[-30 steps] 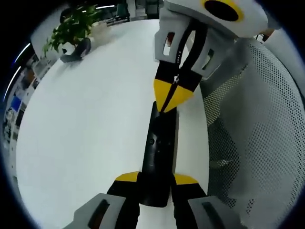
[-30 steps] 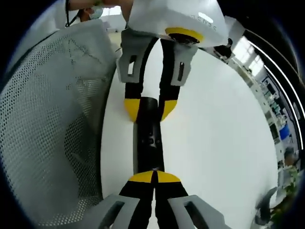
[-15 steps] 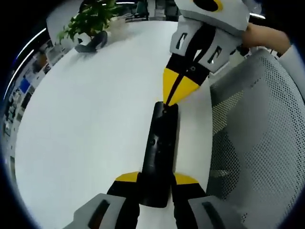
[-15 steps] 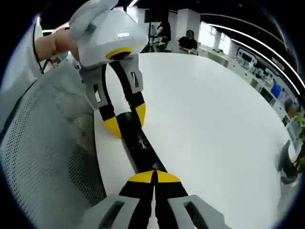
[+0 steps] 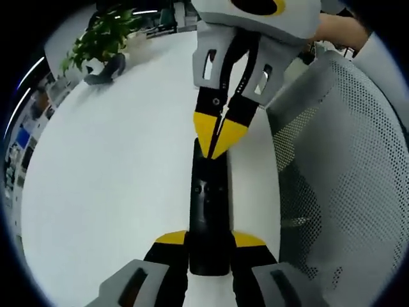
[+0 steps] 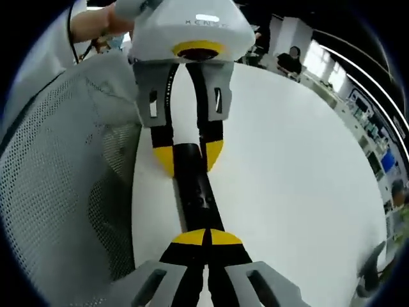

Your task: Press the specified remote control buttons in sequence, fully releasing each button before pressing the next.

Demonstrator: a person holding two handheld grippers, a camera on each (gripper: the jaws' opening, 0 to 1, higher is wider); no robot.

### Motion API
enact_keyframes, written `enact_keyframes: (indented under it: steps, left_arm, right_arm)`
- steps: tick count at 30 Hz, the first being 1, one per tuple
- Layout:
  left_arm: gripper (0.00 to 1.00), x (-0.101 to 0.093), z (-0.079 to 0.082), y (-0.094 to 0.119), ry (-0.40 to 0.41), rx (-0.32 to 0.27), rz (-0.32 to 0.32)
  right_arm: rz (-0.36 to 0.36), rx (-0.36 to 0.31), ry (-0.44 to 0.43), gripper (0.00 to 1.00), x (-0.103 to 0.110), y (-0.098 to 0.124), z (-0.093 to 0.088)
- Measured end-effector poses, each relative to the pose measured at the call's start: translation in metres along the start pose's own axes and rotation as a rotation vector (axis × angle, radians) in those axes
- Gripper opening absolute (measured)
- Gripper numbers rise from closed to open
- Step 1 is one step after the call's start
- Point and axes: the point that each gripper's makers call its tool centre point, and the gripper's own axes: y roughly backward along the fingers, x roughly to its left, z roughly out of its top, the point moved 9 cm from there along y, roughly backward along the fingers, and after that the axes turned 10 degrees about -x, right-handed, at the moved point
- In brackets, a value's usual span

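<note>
A black remote control (image 5: 208, 204) lies lengthwise over the white table (image 5: 115, 179). My left gripper (image 5: 209, 240) is shut on its near end, one yellow tip on each side. My right gripper (image 5: 215, 139) comes in from the top of the left gripper view, shut, with its yellow tips meeting over the remote's far end. In the right gripper view, the right gripper (image 6: 206, 238) has its tips together above the remote (image 6: 195, 188). The left gripper (image 6: 188, 155) clamps the other end there. Whether the tips touch a button I cannot tell.
A grey mesh chair back (image 5: 339, 160) stands close along the table's edge (image 6: 61, 166). A potted plant (image 5: 102, 38) sits at the far end of the table. People (image 6: 294, 59) sit in the background. A hand (image 6: 96, 25) holds the left gripper.
Both views have swung with the hands. The right gripper's shut tips, at the remote's far edge half a second ago, now overlap its far end. The left gripper's hold is unchanged.
</note>
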Motion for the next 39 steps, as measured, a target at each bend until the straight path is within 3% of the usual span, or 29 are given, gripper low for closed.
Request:
enact_keyframes:
  steps: [4, 7, 12, 14, 19, 22, 31, 34, 37, 39]
  left_arm:
    - [0.24, 0.000, 0.001, 0.000, -0.029, 0.015, -0.014]
    - [0.24, 0.000, 0.001, 0.000, -0.038, 0.016, -0.019]
    - [0.24, 0.000, 0.000, 0.000, -0.048, 0.008, -0.024]
    - [0.24, 0.000, 0.000, 0.001, -0.063, 0.004, -0.033]
    - [0.24, 0.001, 0.000, 0.000, -0.076, 0.010, -0.046]
    - [0.24, 0.001, 0.000, 0.000, -0.083, 0.013, -0.052]
    - [0.24, 0.002, -0.002, 0.001, -0.074, -0.011, -0.052]
    - [0.24, 0.002, -0.003, 0.001, -0.071, -0.023, -0.051]
    - [0.24, 0.001, -0.004, 0.001, -0.069, -0.031, -0.047]
    - [0.24, 0.001, -0.004, 0.001, -0.066, -0.037, -0.047]
  right_arm:
    - [0.011, 0.070, 0.109, 0.00, 0.002, -0.003, 0.006]
    - [0.007, 0.075, 0.069, 0.00, 0.000, -0.003, 0.006]
    - [-0.010, -0.073, -0.088, 0.00, -0.001, 0.002, -0.006]
    - [0.015, -0.124, -0.175, 0.00, 0.001, 0.004, -0.010]
    - [0.011, -0.125, -0.141, 0.00, 0.003, 0.005, -0.011]
    - [0.027, -0.138, -0.127, 0.06, 0.003, 0.002, -0.007]
    - [0.089, -0.075, 0.022, 0.06, 0.000, -0.004, -0.001]
    - [0.119, -0.012, 0.092, 0.06, 0.000, -0.006, 0.005]
    - [0.140, 0.070, 0.081, 0.05, -0.001, -0.009, 0.012]
    - [0.151, 0.082, 0.107, 0.05, -0.002, -0.011, 0.014]
